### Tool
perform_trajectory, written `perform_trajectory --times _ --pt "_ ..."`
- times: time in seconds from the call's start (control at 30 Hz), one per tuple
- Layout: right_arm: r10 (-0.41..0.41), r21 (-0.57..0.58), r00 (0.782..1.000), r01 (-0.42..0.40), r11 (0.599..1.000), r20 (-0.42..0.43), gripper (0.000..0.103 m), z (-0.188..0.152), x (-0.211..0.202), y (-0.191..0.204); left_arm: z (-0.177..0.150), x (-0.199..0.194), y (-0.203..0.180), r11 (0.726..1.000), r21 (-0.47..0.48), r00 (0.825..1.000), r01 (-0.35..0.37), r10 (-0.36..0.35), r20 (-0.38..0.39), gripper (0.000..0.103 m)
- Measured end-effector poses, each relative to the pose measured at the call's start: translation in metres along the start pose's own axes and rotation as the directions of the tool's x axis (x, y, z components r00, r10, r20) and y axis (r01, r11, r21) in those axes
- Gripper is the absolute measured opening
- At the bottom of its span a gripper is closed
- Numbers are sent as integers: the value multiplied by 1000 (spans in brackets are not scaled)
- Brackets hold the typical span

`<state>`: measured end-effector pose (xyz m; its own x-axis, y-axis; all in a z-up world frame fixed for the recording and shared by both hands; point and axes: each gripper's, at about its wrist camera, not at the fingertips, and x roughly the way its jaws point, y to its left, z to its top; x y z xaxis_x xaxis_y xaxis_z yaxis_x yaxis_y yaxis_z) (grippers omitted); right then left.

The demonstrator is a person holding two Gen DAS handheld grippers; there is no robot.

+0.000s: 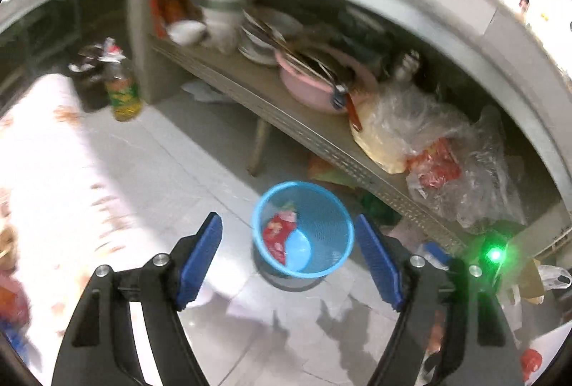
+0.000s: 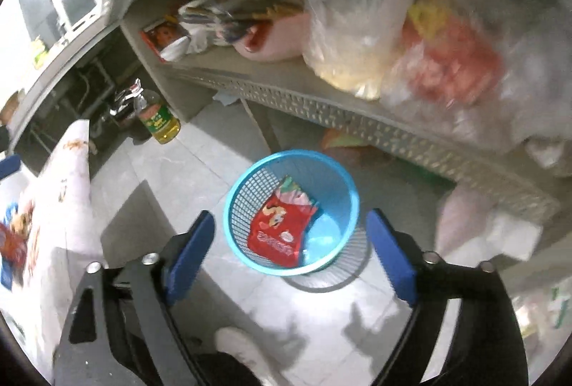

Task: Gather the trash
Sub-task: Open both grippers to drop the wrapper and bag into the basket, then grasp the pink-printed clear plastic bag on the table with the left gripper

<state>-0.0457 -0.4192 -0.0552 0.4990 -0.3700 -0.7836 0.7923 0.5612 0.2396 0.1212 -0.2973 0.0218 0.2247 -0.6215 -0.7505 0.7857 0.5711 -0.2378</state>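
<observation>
Below both cameras, near the middle of each frame, a blue basket stands on the pale tiled floor with a red snack wrapper lying inside against its mesh wall. The wrapper looks light, thin and crinkly, likely slippery foil; a pinch on a free edge or corner would probably hold it better than a grip across its flat face. The basket itself seems light, stiff plastic, best taken by the rim.

At lower left of the left wrist view, the left gripper hangs above the basket, tilted downward, its blue pads spread wide and holding nothing. At upper left a yellow oil bottle stands on the floor; a pink bowl and clear plastic bags sit on the shelf to the right.

From the right wrist view, the right gripper also points down over the basket, its pads wide apart and empty.
</observation>
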Motion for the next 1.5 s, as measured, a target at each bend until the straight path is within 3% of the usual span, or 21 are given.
perform_trajectory --times 0.03,0.2,0.33,0.43,0.5,0.57,0.67,0.77,0.8,0.87,0.93,1.03,1.1,1.17,1.33,1.5 --pt "-18 -30 1000 19 999 14 95 -1 -9 5 -10 -24 14 1000 -15 1000 -10 10 23 76" --pt "-142 -157 986 153 976 82 95 -5 -38 28 -56 -104 63 994 -86 992 -61 70 102 77" --pt "-168 -270 972 207 940 162 95 -6 -57 63 -104 -168 94 979 -159 967 -127 157 198 80" --pt "-91 -357 978 154 921 189 95 -9 -71 93 -143 -208 107 966 -213 946 -147 200 256 83" --pt "32 -429 982 52 902 186 95 -12 -80 122 -165 -228 111 956 -247 931 -157 227 285 87" --pt "161 -475 971 -59 878 176 95 -13 -88 147 -189 -252 118 941 -277 907 -192 278 316 88" --pt "359 -516 924 -245 821 133 95 -15 -98 181 -216 -275 127 910 -325 868 -259 367 335 90" --pt "533 -538 846 -437 721 28 95 -22 -103 221 -233 -291 149 865 -392 830 -313 450 329 90" --pt "583 -544 812 -503 672 -30 95 -27 -103 238 -235 -292 160 846 -424 827 -323 470 308 90" --pt "631 -537 766 -585 608 -119 95 -37 -100 261 -234 -292 178 825 -462 827 -325 485 284 89" --pt "671 -499 703 -680 537 -235 95 -49 -94 287 -228 -290 196 807 -474 825 -353 507 250 90" --pt "700 -399 615 -782 479 -364 87 -58 -83 315 -210 -279 217 801 -432 824 -414 532 197 89" --pt "703 -322 564 -825 464 -434 80 -64 -75 330 -197 -262 233 807 -367 833 -462 537 133 89" --pt "699 -228 505 -860 456 -506 74 -67 -59 344 -184 -241 252 799 -308 828 -516 557 57 89" --pt "647 -108 448 -863 494 -617 60 -86 -37 380 -169 -198 285 792 -210 818 -573 568 -92 79" --pt "618 -75 430 -854 514 -658 58 -97 -25 396 -165 -165 313 788 -134 790 -600 559 -250 69"
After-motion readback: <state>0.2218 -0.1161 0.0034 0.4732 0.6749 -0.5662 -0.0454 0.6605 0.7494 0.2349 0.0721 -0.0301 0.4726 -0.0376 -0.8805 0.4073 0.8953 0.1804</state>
